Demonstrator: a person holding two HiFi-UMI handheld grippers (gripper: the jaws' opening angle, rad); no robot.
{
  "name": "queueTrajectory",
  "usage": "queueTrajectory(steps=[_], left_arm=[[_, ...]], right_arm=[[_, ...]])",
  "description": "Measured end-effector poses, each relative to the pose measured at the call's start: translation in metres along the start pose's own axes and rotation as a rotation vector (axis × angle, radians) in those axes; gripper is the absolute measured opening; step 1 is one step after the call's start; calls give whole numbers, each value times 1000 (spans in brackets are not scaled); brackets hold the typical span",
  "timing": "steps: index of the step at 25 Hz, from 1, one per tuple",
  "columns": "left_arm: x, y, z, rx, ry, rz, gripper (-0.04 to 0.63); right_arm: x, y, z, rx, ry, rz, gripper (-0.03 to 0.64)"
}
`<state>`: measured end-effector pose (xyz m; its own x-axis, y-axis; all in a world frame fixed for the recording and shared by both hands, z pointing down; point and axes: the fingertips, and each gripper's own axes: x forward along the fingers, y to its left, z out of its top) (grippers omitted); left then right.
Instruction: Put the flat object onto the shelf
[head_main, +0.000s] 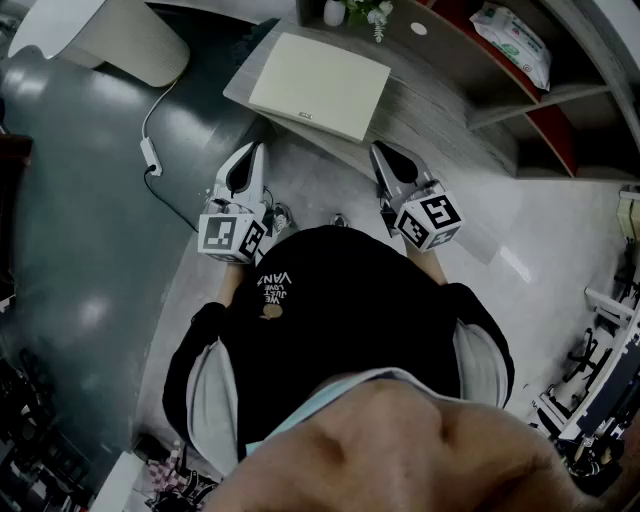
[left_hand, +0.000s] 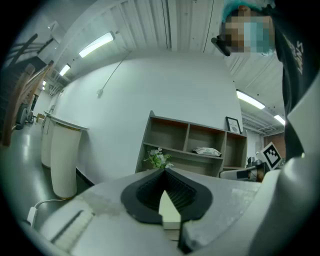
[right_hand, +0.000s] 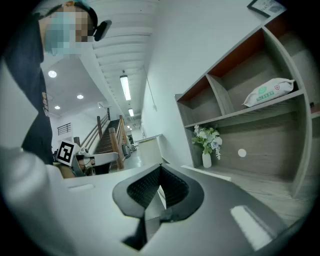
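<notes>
Cream panel (head_main: 320, 85) lies flat on the bottom board of the grey shelf (head_main: 440, 120), at that board's left end, its long near edge running along the board's front edge. Farther back on the same board, by the rear edge, stand a small white vase (head_main: 335, 12) with pale flowers (head_main: 368, 12) and, a little to the right, a white disc (head_main: 418, 29). One board up rests a pack of wipes (head_main: 510, 40) (white wrapper, green print).

The person in the black top (head_main: 330, 300) stands right at the shelf with both tools held out in front. The left gripper (head_main: 256, 152) points toward the panel's near left corner and ends short of it, jaws pressed together. The right gripper (head_main: 378, 150) has its tip just beside the near right corner; whether it touches I cannot tell. Its jaws are likewise pressed together.

Off the shelf's left end a tall white cylinder (head_main: 110, 40) stands on the floor (head_main: 70, 250), a white cable (head_main: 150, 140) lying beside it.
</notes>
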<state>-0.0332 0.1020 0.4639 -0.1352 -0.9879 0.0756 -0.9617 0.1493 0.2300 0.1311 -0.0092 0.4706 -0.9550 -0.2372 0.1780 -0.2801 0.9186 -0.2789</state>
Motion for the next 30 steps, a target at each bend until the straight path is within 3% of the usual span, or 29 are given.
queueTrajectory(steps=[8, 30], left_arm=[[2, 22, 9, -2, 4, -35, 0], [4, 109, 22, 26, 70, -275, 2]], right_arm=[[19, 12, 8, 23, -45, -18, 0], [64, 60, 3, 101, -141, -274, 0]])
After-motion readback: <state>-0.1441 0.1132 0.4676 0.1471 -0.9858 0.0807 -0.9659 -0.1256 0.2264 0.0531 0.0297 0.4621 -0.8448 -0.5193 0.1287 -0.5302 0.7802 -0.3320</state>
